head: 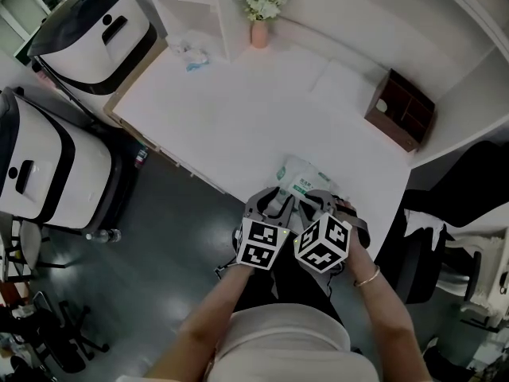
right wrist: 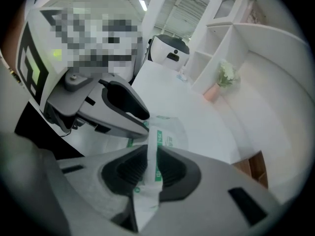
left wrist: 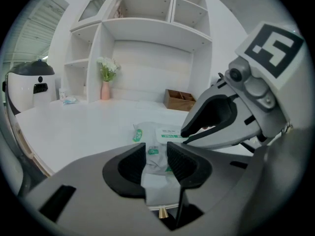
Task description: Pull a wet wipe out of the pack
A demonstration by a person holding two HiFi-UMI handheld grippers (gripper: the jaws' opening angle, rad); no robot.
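One soft white wet wipe pack with green print (head: 306, 178) lies on the white table (head: 238, 118) near its front edge, just ahead of both grippers. Two grippers: the left gripper (left wrist: 156, 155) has its jaws clamped on the pack's near end, and plastic fills the gap between the pads. The right gripper (right wrist: 150, 165) has its jaws nearly together, pinching a thin white flap with green print (right wrist: 154, 149) that stands up from the pack. No pulled-out wipe is visible. In the head view the two marker cubes cover the jaws and the pack's near end. The print is too small to read. Further back: one pink vase with white flowers (head: 260, 32), one brown wooden compartment box (head: 400, 110), two white-and-black rounded machines (head: 99, 30) at the left.
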